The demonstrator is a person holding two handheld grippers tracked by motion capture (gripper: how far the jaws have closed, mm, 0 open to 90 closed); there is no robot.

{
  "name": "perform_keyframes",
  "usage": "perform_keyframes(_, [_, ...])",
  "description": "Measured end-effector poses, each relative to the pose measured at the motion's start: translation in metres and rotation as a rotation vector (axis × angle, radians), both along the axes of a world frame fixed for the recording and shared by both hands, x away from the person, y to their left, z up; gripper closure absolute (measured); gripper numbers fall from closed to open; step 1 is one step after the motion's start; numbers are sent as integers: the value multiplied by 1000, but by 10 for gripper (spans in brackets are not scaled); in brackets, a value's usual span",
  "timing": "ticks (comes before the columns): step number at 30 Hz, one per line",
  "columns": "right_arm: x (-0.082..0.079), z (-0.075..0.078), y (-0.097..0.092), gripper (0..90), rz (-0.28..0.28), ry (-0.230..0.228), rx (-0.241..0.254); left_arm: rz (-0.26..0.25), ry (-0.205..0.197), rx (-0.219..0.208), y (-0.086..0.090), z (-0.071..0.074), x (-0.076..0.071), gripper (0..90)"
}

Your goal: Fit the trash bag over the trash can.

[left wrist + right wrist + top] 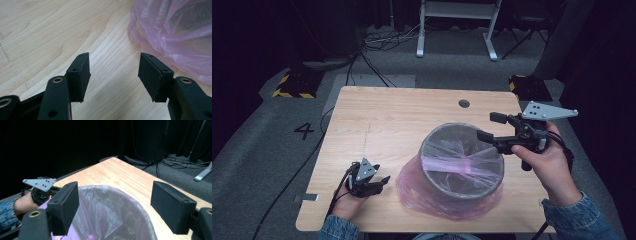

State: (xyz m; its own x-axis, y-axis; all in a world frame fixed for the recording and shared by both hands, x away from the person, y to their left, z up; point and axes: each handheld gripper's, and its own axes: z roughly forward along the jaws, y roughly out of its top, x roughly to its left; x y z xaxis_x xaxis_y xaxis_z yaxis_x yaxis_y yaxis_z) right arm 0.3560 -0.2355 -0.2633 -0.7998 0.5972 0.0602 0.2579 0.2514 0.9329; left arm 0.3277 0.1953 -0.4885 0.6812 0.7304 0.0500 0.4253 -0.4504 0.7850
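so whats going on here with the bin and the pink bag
A person is fitting a pink plastic bag into a round bin on a wooden table, using a gripper in each hand. The bag lines the bin's inside and bunches around its base. The right gripper is above the bin's far right rim, jaws apart with nothing between them. The left gripper sits low on the table beside the bag, also open and empty.

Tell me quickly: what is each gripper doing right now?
Left gripper: open, empty, over the table beside the pink bag.
Right gripper: open, empty, above the bin.
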Motion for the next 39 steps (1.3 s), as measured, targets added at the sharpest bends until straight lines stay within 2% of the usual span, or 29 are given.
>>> perform_keyframes(7, [6,3,10,198,-15,11,-6,12,8,4,2,-2,1,423])
perform_keyframes(16, [10,-6,45,215,25,30,-25,23,6,1,5,-3,-2,422])
perform_keyframes(21, [11,-19,66,206,48,51,-37,27,2,5,8,-3,-6,422])
perform_keyframes(28, [13,-46,79,207,50,76,-70,46,2,6,13,-4,-12,422])
perform_keyframes(32, [18,-64,85,208,40,82,-114,51,3,5,14,-4,-14,422])
perform_keyframes(36, [22,-75,91,218,44,93,-158,52,3,5,14,-4,-14,422])
perform_keyframes(38, [24,-80,93,281,51,103,-207,46,2,7,13,-5,-13,422])
perform_keyframes(39, [25,-82,93,305,65,112,-247,44,2,9,12,-5,-13,422])
